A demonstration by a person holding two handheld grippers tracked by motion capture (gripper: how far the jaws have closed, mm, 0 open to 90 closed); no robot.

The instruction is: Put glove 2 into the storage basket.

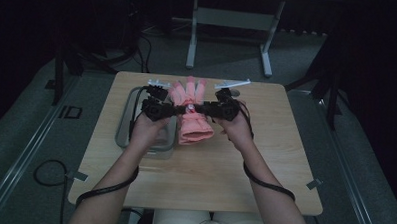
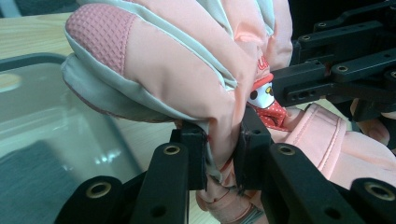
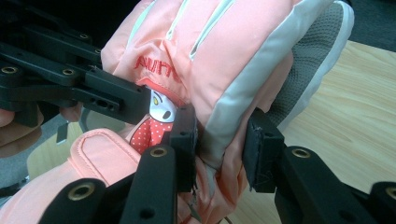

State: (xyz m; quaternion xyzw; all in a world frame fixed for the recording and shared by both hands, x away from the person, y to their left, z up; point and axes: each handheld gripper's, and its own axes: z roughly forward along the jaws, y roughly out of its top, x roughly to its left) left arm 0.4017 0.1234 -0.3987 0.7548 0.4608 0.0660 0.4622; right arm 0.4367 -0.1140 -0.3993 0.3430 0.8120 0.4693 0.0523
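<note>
You hold a padded pink ski glove with pale grey trim (image 1: 191,112) between your two tongs, lifted over the far middle of the light wooden bench (image 1: 264,164). Its fingers point toward the far edge and its cuff hangs toward you. Your left tongs (image 1: 175,110) are clenched on a fold of the glove's side; in the left gripper view both black pads (image 2: 196,154) press the fabric flat between them. Your right tongs (image 1: 202,109) grip the opposite side, and in the right gripper view the grey seam sits pinched between the pads (image 3: 259,149). A small cartoon patch with a red dotted scarf (image 3: 156,116) lies on the glove's back between the two grips. A clear, grey-rimmed plastic tray (image 1: 128,134) rests near the bench's left edge, beneath your left hand (image 1: 148,128).
</note>
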